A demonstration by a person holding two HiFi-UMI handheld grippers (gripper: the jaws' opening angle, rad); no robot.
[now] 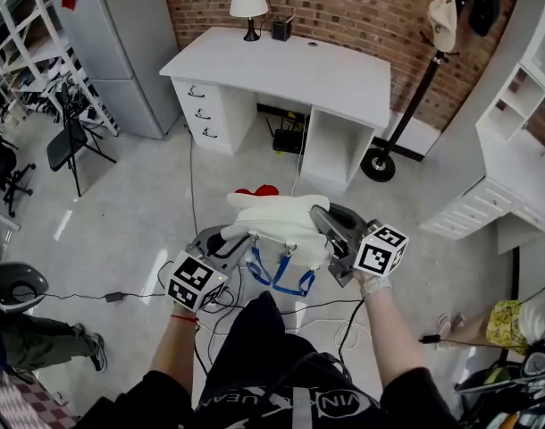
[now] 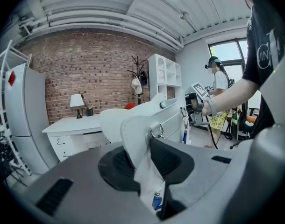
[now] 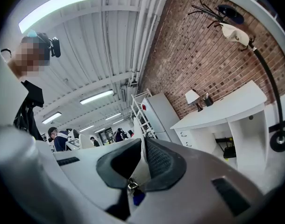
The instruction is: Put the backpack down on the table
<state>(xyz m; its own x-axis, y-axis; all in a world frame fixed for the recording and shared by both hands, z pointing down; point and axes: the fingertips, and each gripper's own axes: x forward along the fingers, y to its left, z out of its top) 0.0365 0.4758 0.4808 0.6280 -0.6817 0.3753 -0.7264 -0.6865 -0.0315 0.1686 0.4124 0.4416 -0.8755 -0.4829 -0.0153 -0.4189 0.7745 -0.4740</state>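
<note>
Left gripper (image 1: 226, 239): jaws clamped on a white strap tab of the backpack (image 1: 278, 224), with a metal ring (image 2: 156, 133) just above the pads – looks like a firm hold.
Right gripper (image 1: 324, 222): jaws pinched almost together on a thin white edge of the same bag, with a small clip (image 3: 131, 185) hanging just below the pads.
Backpack: white, held in the air between the two grippers – left gripper at its 8 o'clock, right gripper at its 3 o'clock; blue straps (image 1: 278, 277) dangling at 6 o'clock; a red patch (image 1: 257, 190) at 12 o'clock, cannot tell whether part of the bag.
Floor (image 1: 147, 195): pale, directly beneath the bag, crossed by cables (image 1: 138, 297).
Tabletop (image 1: 290, 70): white desk well apart at 12 o'clock, mostly bare; lamp (image 1: 248, 3) and dark box (image 1: 281, 29) near its far edge, toward 11 o'clock.
Step in hand: by the look of it, the carry – bag lifted, not yet set down.
Next move: probably an approach toward 12 o'clock, a lift over the desk's near edge, a gentle lowering onto the bare middle clear of the lamp, then both jaws eased apart.
</note>
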